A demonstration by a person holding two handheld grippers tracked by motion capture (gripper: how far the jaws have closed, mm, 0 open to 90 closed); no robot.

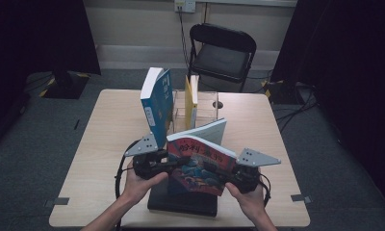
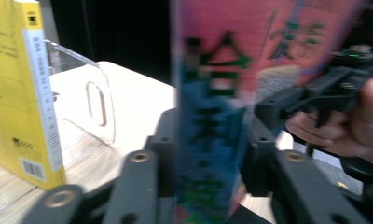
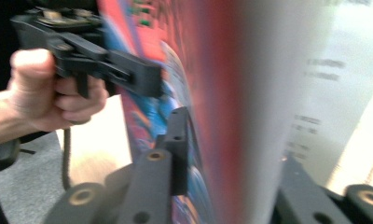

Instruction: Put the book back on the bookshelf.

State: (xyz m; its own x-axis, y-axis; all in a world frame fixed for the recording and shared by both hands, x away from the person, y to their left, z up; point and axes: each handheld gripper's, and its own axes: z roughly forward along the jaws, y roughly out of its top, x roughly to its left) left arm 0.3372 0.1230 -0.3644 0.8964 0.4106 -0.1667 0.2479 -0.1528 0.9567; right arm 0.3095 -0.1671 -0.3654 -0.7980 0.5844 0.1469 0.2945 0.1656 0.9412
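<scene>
A thick book with a red and blue cover hangs tilted above the table's front, white page edge upward. My left gripper clamps its left side and my right gripper its right side, each in a hand. In the left gripper view the blurred book fills the gap between my jaws, with the right gripper beyond it. In the right gripper view the book sits between my jaws, and the left gripper bites its far edge.
A clear acrylic stand at mid-table holds an upright yellow book; a blue book leans at its left. A flat black slab lies under the held book at the front edge. A black chair stands behind the table.
</scene>
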